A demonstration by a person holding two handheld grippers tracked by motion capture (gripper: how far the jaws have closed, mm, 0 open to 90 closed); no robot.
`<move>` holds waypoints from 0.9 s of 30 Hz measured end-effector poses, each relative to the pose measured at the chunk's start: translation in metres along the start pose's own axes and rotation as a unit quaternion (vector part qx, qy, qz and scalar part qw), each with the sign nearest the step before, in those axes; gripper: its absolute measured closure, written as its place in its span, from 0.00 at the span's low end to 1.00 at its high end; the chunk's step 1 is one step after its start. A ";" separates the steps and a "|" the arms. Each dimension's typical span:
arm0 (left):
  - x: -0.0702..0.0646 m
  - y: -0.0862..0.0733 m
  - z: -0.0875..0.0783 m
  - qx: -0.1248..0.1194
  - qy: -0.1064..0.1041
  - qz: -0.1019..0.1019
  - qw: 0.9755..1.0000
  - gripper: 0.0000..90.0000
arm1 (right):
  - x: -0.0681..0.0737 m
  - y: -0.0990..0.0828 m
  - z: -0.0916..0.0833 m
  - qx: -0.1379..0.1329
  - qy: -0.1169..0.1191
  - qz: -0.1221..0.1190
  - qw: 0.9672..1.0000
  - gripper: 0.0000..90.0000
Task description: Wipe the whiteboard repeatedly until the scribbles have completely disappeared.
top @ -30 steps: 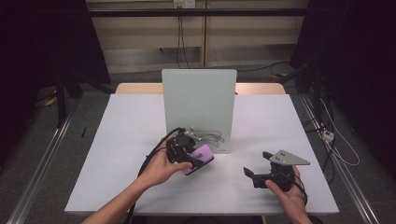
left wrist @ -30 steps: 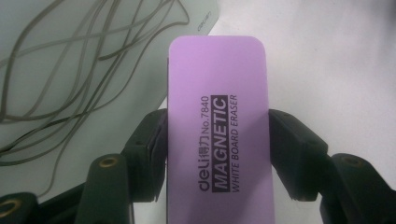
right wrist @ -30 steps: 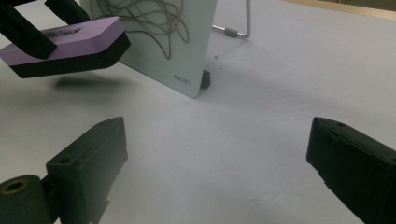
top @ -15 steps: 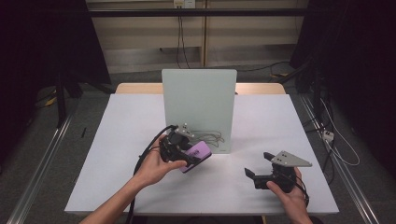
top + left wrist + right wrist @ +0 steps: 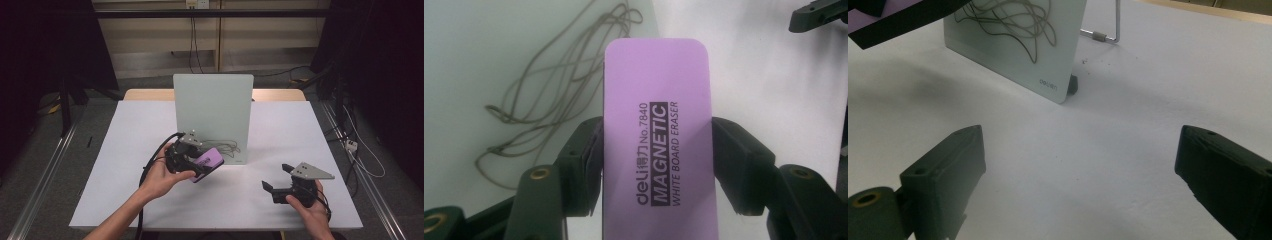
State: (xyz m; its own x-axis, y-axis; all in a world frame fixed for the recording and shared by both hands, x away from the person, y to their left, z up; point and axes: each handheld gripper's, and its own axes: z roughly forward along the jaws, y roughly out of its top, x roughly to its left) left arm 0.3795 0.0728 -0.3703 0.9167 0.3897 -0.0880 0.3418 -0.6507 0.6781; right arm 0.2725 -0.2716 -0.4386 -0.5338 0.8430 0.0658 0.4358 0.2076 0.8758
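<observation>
White counter (image 5: 125, 165) lay beneath the left gripper (image 5: 192, 162), which clamped the purple eraser (image 5: 657, 145) by its long edges just ahead of a scribbled whiteboard (image 5: 212, 107), a light, stiff block probably best held mid-length, while the right gripper (image 5: 277, 177) stood wide open and empty.

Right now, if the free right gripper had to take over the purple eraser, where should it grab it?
Probably the far end of the purple eraser, across its two long edges, approaching from the right. That end juts clear of the left gripper, whose fingers clamp the middle.
</observation>
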 end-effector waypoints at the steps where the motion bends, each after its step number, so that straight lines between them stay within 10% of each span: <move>1: 0.001 0.000 -0.002 0.001 0.001 0.007 1.000 0.46 | 0.000 0.000 0.000 -0.001 0.000 0.000 1.000 0.06; 27: 0.016 -0.008 -0.021 -0.059 0.093 0.046 0.993 0.46 | 0.000 0.001 0.002 0.001 0.002 -0.004 1.000 0.07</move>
State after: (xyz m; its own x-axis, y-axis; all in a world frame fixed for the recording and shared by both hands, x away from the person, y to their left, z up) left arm 0.3873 0.0981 -0.3622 0.8856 0.4519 0.1071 0.2206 -0.6122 0.7593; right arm 0.2748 -0.2703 -0.4384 -0.5397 0.8396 0.0610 0.4327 0.2145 0.8756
